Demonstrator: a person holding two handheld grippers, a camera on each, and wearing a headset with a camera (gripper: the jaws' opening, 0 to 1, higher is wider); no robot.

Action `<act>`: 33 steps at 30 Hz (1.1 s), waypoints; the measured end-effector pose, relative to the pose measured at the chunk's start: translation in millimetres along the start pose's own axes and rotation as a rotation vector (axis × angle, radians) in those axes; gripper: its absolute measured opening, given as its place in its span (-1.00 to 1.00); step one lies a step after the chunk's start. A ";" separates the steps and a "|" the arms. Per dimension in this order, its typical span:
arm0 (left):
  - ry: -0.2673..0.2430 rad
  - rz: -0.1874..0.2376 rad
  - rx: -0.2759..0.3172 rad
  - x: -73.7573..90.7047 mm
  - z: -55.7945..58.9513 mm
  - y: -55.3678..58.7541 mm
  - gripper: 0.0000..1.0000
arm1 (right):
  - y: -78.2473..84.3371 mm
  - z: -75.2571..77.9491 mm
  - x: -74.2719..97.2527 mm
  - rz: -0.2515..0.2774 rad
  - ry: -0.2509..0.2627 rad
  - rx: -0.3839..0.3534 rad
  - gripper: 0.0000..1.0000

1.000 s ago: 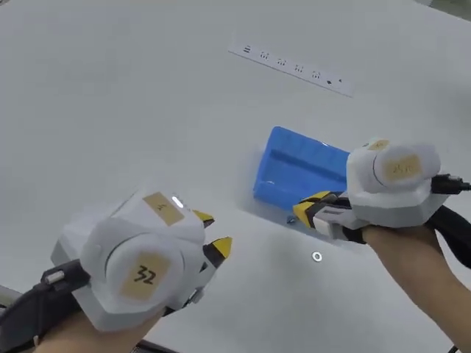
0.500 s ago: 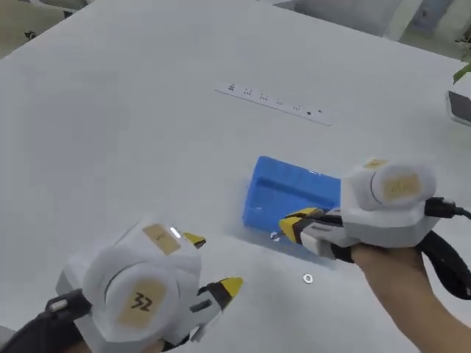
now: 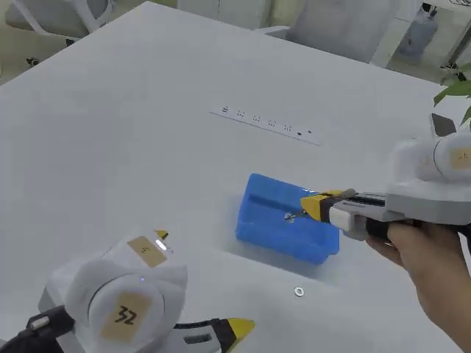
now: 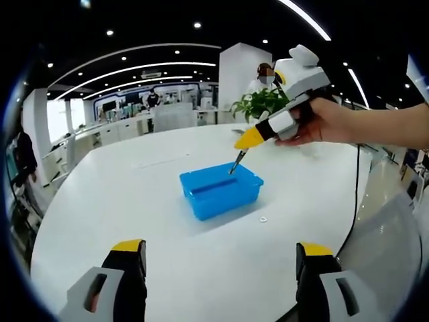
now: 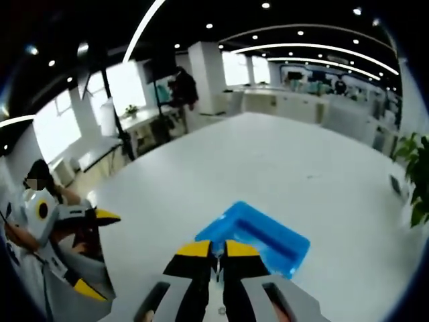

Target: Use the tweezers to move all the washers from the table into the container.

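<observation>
Within the container [image 3: 283,246] rim, right tongs [image 3: 315,207] clamp tweezers [image 3: 293,216].

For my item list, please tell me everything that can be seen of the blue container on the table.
The container is a bright blue, shallow rectangular tray, plastic by its look, with rounded corners, an open top and a step along one inner side. It sits flat on the white table. The tweezers in the right tool reach over its inside; touching or not, I cannot tell.
</observation>
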State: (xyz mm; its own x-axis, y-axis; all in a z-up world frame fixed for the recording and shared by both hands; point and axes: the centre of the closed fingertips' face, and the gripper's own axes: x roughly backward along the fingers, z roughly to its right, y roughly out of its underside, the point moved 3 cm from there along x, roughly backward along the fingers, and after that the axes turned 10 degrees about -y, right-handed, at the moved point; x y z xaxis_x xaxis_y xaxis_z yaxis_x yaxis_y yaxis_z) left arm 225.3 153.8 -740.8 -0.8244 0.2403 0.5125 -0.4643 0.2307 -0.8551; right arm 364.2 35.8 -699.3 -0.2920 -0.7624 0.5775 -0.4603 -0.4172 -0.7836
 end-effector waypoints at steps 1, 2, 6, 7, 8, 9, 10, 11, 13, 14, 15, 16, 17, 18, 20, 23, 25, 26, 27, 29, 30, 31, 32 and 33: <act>-0.008 -0.001 -0.003 1.5 -0.7 -0.5 0.97 | 0.2 3.2 -0.7 -0.005 0.007 0.005 -0.96; -0.010 0.004 -0.005 3.2 -1.1 -1.3 0.98 | 1.6 9.0 -2.6 -0.014 0.019 0.010 -0.96; -0.014 0.001 -0.001 6.4 -1.2 -3.9 0.98 | 14.2 32.5 -14.2 -0.067 0.034 0.008 -0.96; -0.020 0.002 -0.008 7.6 -1.5 -4.6 0.98 | 18.0 35.5 -15.9 -0.084 0.041 0.017 -0.96; -0.027 0.006 -0.015 9.3 -1.7 -6.0 0.98 | 23.1 43.6 -19.9 -0.108 0.046 0.024 -0.96; -0.029 0.006 -0.016 10.5 -1.8 -6.7 0.98 | 25.8 45.9 -22.1 -0.118 0.047 0.026 -0.96; -0.030 0.007 -0.016 11.7 -1.9 -7.6 0.98 | 27.7 45.4 -24.0 -0.121 0.045 0.026 -0.96; -0.033 0.009 -0.016 13.6 -1.9 -9.1 0.98 | 31.4 47.8 -27.3 -0.131 0.041 0.026 -0.96; -0.037 0.014 -0.015 15.6 -1.8 -11.2 0.98 | 38.6 52.5 -33.0 -0.156 0.042 0.025 -0.96; -0.040 0.013 -0.015 16.9 -1.5 -12.5 0.98 | 41.6 54.2 -34.6 -0.163 0.038 0.020 -0.96; -0.040 0.010 -0.015 17.6 -1.3 -13.1 0.98 | 44.7 55.0 -37.3 -0.168 0.028 0.003 -0.96; -0.041 0.007 -0.014 18.6 -0.9 -14.1 0.98 | 46.3 55.1 -38.8 -0.171 0.025 -0.004 -0.96; -0.041 0.005 -0.011 19.3 -0.5 -14.9 0.98 | 47.9 56.1 -40.8 -0.175 0.024 -0.006 -0.96; -0.038 0.004 -0.010 20.3 0.2 -16.2 0.98 | 49.8 58.0 -43.5 -0.184 0.021 -0.010 -0.96; -0.036 0.005 -0.016 21.6 1.6 -18.7 0.98 | 54.3 57.0 -46.3 -0.211 0.026 0.010 -0.96; -0.042 0.004 -0.033 22.6 1.7 -20.4 0.98 | 57.6 58.6 -51.3 -0.228 0.019 0.006 -0.96; -0.042 0.002 -0.040 23.6 1.9 -20.8 0.98 | 58.1 60.0 -53.0 -0.239 0.018 0.007 -0.96; -0.043 0.003 -0.042 24.1 2.0 -21.2 0.98 | 58.7 59.6 -53.1 -0.245 0.016 0.003 -0.96; -0.044 0.005 -0.041 24.9 1.9 -21.7 0.98 | 59.3 59.5 -54.0 -0.248 0.016 0.004 -0.96; -0.052 0.009 -0.030 25.6 1.1 -22.0 0.98 | 61.6 58.8 -55.5 -0.263 0.019 0.015 -0.96; -0.054 0.012 -0.023 26.0 0.8 -21.7 0.98 | 63.8 59.3 -57.3 -0.271 0.028 0.035 -0.96; -0.055 0.008 -0.019 26.0 0.6 -20.9 0.98 | 63.4 56.3 -56.7 -0.261 0.028 0.043 -0.96; -0.060 0.003 -0.018 26.0 -0.2 -19.7 0.98 | 60.9 53.2 -57.4 -0.233 0.032 0.047 -0.96; -0.064 0.003 -0.021 26.1 -1.0 -19.3 0.98 | 59.7 54.7 -58.1 -0.217 0.042 0.029 -0.96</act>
State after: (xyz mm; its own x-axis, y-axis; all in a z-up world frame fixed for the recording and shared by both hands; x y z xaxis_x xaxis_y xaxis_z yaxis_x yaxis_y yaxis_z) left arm 213.1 156.5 -710.9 -0.8452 0.1806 0.5030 -0.4551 0.2500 -0.8546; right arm 399.6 28.1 -792.2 -0.2234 -0.6319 0.7422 -0.4922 -0.5841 -0.6454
